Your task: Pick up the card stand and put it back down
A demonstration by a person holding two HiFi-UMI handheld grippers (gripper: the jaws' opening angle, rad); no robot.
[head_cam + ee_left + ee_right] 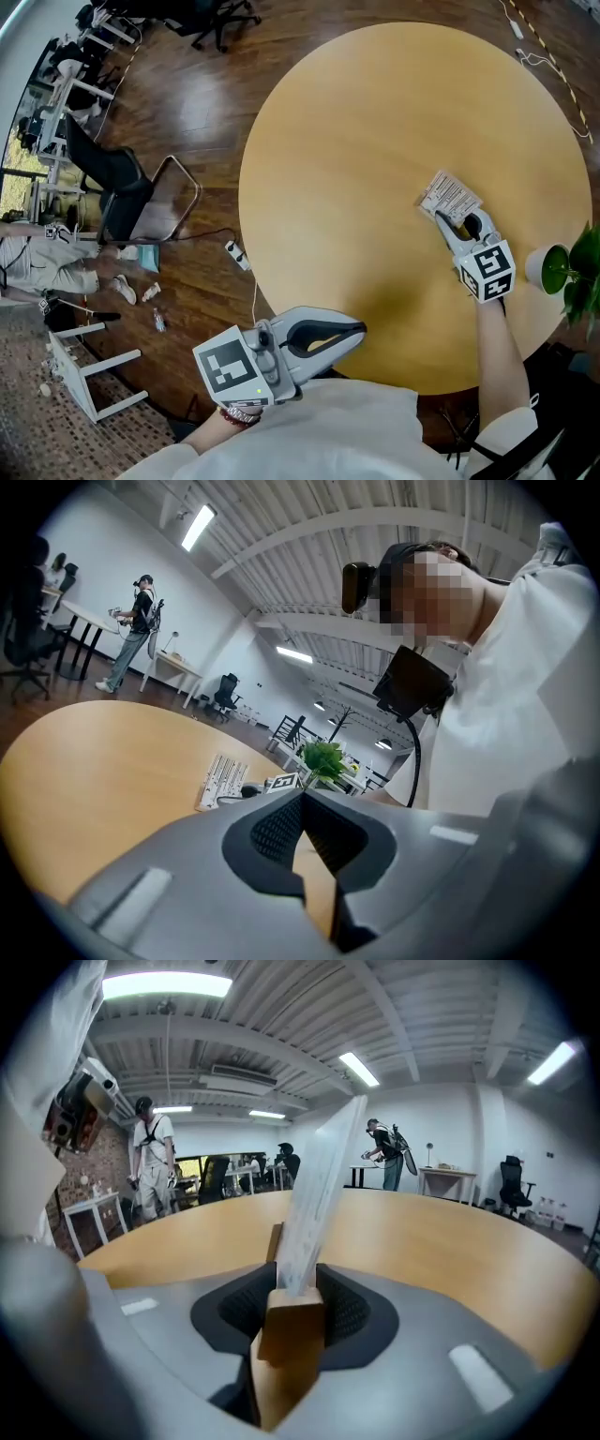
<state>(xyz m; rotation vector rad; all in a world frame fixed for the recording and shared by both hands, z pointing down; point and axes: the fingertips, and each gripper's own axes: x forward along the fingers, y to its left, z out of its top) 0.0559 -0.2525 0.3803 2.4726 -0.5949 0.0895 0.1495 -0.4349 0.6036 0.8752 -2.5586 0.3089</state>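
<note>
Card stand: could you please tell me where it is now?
In the head view the card stand is at the right side of the round table, its wooden base clamped in the right gripper, left of the potted plant.

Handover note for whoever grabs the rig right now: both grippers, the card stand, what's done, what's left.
Left gripper: shut, empty, at the near edge of the round table.
Right gripper: shut on the card stand, with the pads on its wooden base and the card leaning up out of it.
Card stand: on the table's right side, not far from the potted plant.
Done: the grasp is made. I can't tell whether the stand is off the table yet.
Left: lift it, set it back down upright, open the right gripper, back away.
</note>
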